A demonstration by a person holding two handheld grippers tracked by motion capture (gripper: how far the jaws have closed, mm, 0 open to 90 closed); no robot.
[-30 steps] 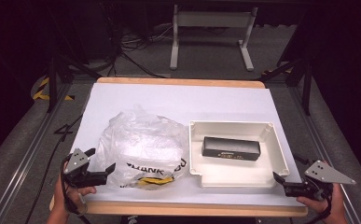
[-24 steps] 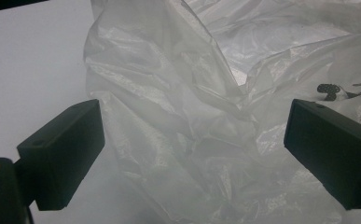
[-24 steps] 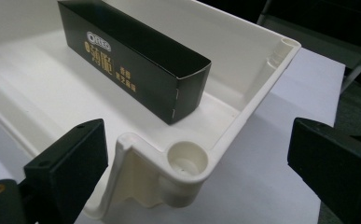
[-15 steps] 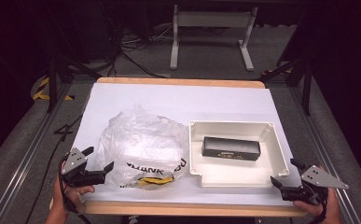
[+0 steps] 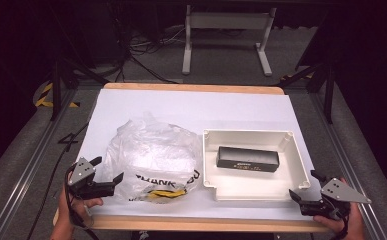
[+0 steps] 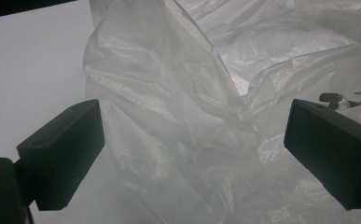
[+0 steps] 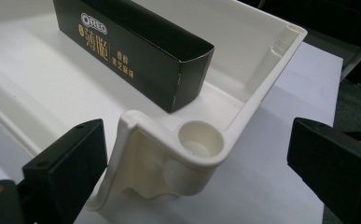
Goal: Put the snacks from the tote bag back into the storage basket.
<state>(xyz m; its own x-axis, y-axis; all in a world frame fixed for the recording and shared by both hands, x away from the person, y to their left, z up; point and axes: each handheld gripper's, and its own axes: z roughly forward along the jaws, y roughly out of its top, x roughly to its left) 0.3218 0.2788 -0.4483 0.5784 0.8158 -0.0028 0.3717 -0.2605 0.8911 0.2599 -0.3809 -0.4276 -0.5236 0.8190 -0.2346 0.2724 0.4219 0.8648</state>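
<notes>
Judging from how things lie, the work has barely begun: a dark biscuit box (image 5: 248,159) rests flat inside the white tray (image 5: 286,186), and the crumpled plastic bag (image 5: 153,159) sits just left of the tray on the paper-covered bench (image 5: 191,107), with nothing yet picked up. Left of the tray, past the bag, the left tool (image 5: 108,181) is held at the bag's near-left edge, its jaws spread wide; its own camera looks between them onto folds of bag film (image 6: 187,116), close ahead but not yet pinched. At the tray's near-right corner, the right tool (image 5: 301,192) has its jaws spread too, and its camera shows the rounded corner post of the tray (image 7: 201,140) lying between them, with the box (image 7: 136,44) farther in. Neither tool grips anything. If the aim is to move the box into the bag, or to steady the tray, all of that appears left to do: closing on the bag, lifting the box, bringing them together.
</notes>
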